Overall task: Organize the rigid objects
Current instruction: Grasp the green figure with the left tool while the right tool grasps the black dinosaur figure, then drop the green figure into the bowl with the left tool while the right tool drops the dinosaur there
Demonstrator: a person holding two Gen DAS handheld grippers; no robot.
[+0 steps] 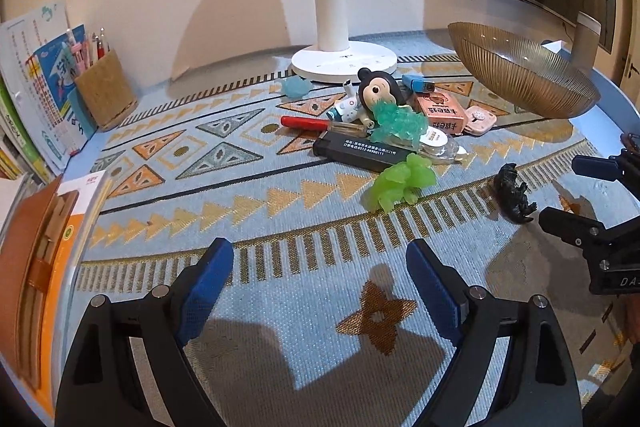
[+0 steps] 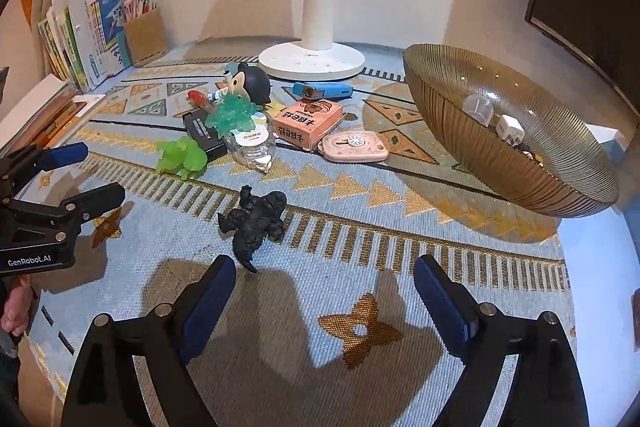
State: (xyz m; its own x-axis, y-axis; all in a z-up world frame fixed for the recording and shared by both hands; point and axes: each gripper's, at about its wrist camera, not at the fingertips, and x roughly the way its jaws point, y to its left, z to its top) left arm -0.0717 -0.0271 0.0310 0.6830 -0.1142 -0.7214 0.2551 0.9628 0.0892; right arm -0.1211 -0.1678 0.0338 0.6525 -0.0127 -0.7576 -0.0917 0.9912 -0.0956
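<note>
We see the left claw [image 1: 320, 291] spread wide w/ nothing between its blue pads, low over the patterned cloth [image 1: 256, 219] on the worktop. Ahead of it sits the clutter: a lime-green translucent dino [image 1: 400, 183], lumpy and glossy, just in front of a flat black box [image 1: 356, 150] w/ white print. On the box rests a teal crystal toy [image 1: 396, 123], touching a big-headed black figurine [image 1: 376, 89] behind it. A red-handled tool [image 1: 320, 123] lies left of the pile; pink box [image 1: 440, 110] and blue lighter [image 1: 418, 83] to the right. A matte black dino [image 2: 256, 223] lies on its side, apart from the pile, just ahead of the right claw [image 2: 324, 291], also fully apart and empty. Far right, a ribbed amber bowl [image 2: 460, 131] holds a few small white items.
</note>
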